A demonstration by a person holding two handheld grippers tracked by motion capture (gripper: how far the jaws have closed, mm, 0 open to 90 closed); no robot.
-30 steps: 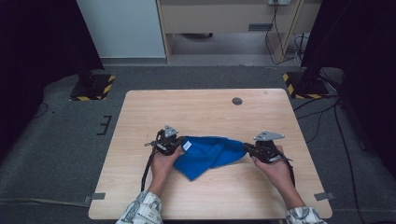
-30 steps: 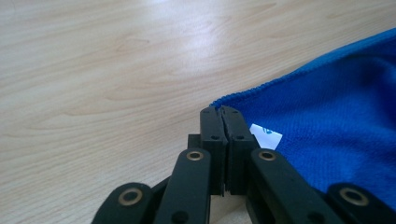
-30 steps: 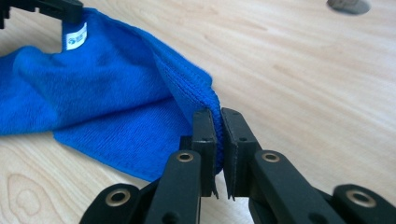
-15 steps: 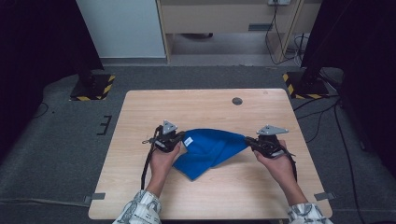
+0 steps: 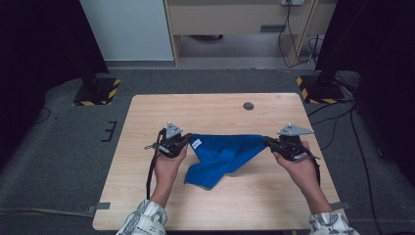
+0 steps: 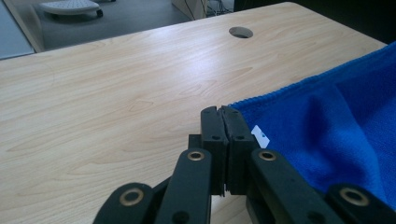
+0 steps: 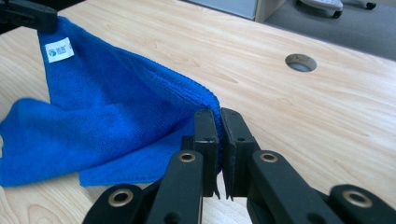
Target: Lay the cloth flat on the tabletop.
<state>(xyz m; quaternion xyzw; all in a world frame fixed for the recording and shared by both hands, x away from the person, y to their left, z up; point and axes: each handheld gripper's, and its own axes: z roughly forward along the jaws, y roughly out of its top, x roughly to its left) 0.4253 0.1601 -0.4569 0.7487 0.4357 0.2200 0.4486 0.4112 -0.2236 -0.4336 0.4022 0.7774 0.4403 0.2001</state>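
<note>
Cloth (image 5: 222, 154): blue, fine-looped weave, at the centre of the high view. Its top edge is stretched taut between the two grippers; the rest sags in folds, with the lowest corner lying on the table (image 5: 147, 117) at lower centre. A small white label (image 5: 196, 144) sits near the top left corner; in the right gripper view this label (image 7: 59, 49) appears at upper left, and in the left gripper view (image 6: 260, 136) just right of the jaws.

Left gripper (image 5: 182, 140): left of centre in the high view, held in the person's left hand (image 5: 169, 164). Jaws clenched on the cloth's left top corner; in the left gripper view (image 6: 222, 116) the hem enters between the pressed pads.

Right gripper (image 5: 268, 141): right of centre in the high view, held in the right hand (image 5: 301, 166). Jaws clamped on the right top corner; in the right gripper view (image 7: 217, 119) the folded edge is pinched between the pads.

Table: light wood, filling the middle of the high view. A round hole (image 5: 248, 105) lies toward its upper right.

Floor (image 5: 58, 147): grey carpet around the table.
</note>
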